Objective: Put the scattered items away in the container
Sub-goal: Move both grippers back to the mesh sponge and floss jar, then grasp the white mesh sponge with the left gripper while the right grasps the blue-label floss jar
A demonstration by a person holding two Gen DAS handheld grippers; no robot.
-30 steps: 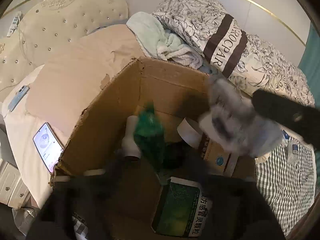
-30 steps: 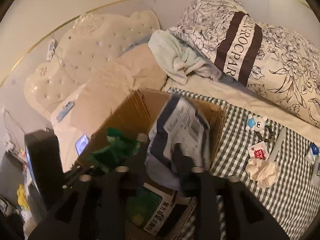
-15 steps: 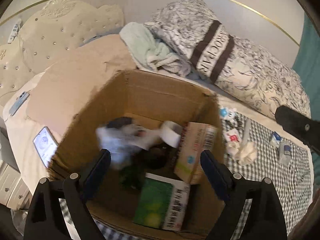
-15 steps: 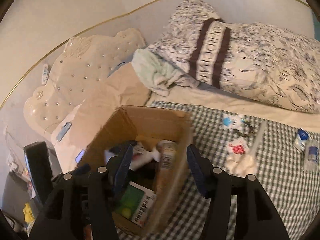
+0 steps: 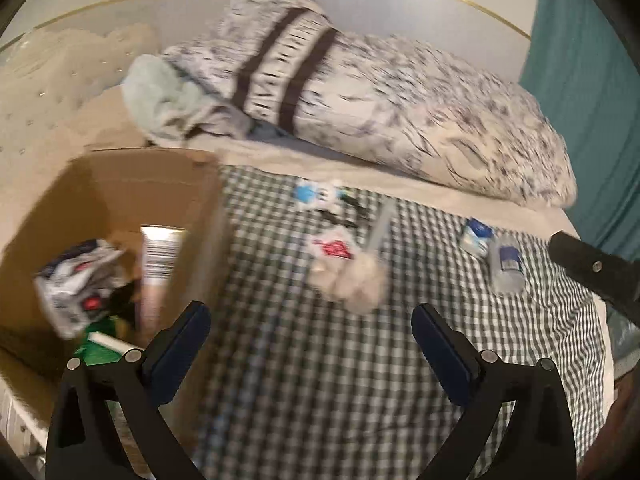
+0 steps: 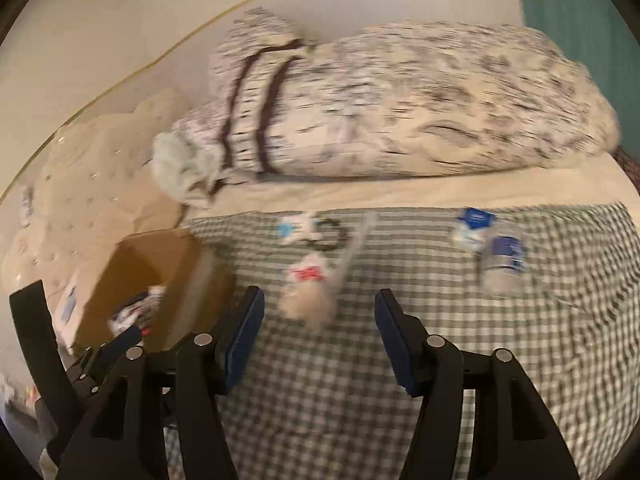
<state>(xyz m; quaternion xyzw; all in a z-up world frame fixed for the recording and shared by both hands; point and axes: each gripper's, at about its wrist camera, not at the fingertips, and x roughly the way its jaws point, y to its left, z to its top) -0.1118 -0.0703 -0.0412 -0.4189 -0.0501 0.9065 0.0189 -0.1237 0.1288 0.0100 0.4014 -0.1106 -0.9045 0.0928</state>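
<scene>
Both grippers have swung right, away from the cardboard box (image 5: 120,184) on the left, and both are empty. The left gripper (image 5: 310,328) and right gripper (image 6: 318,312) are opening. The blurry straw-like stick (image 5: 380,224) points far-near beside a small bottle (image 5: 506,266).

Brown cardboard box (image 5: 120,184) on green-and-white checked cloth (image 5: 320,380); floral pillow (image 5: 400,112) has dark stripes.
</scene>
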